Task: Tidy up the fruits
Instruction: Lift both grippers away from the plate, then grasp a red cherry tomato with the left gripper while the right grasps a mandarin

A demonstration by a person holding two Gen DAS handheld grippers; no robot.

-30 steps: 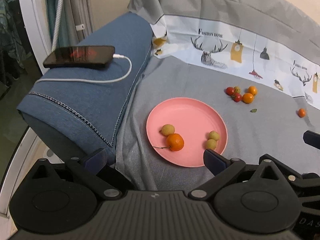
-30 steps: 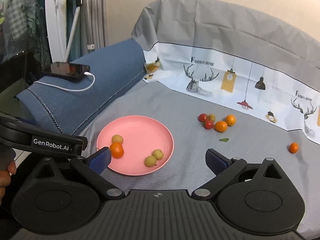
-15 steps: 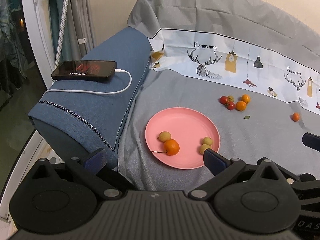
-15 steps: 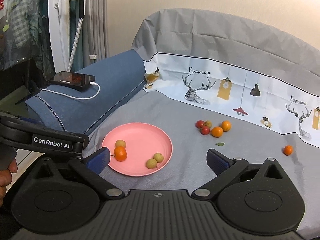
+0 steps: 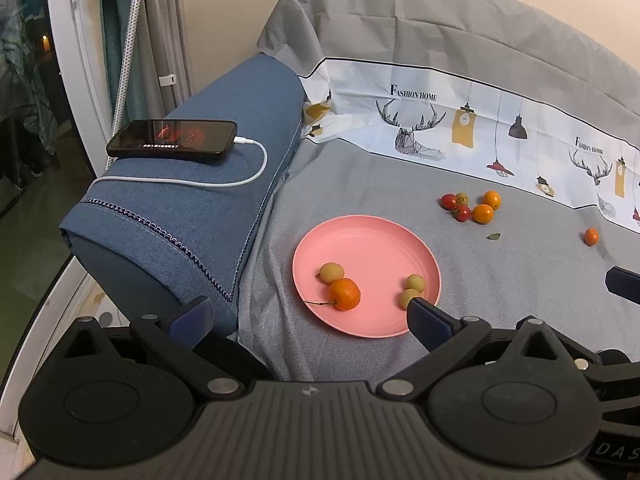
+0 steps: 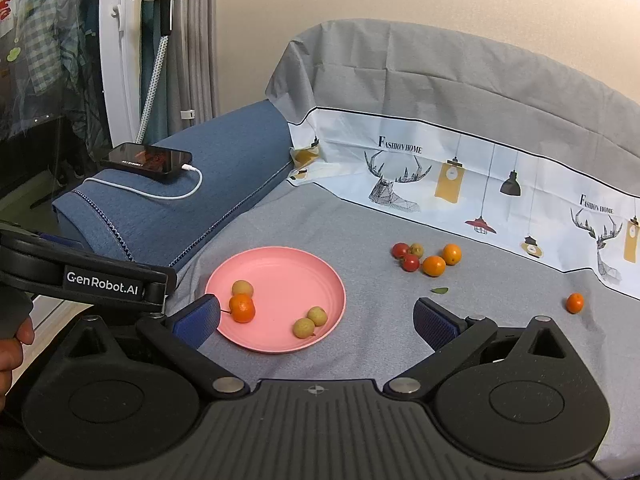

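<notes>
Pink plate (image 5: pixel 366 276) in the left wrist view carries one orange fruit (image 5: pixel 344 294) and three pale ones; the left gripper (image 5: pixel 304 314), jaws wide and empty, has drawn back and up from it. Right wrist view: the right gripper (image 6: pixel 316 314), equally wide and empty, has likewise retreated. Loose fruits (image 6: pixel 426 258) remain on the grey cover (image 6: pixel 380 320), so sorting looks unfinished.

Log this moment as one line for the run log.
left gripper: open, empty | right gripper: open, empty | pink plate: four fruits on it | fruit cluster: loose on cloth | lone orange: apart
</notes>
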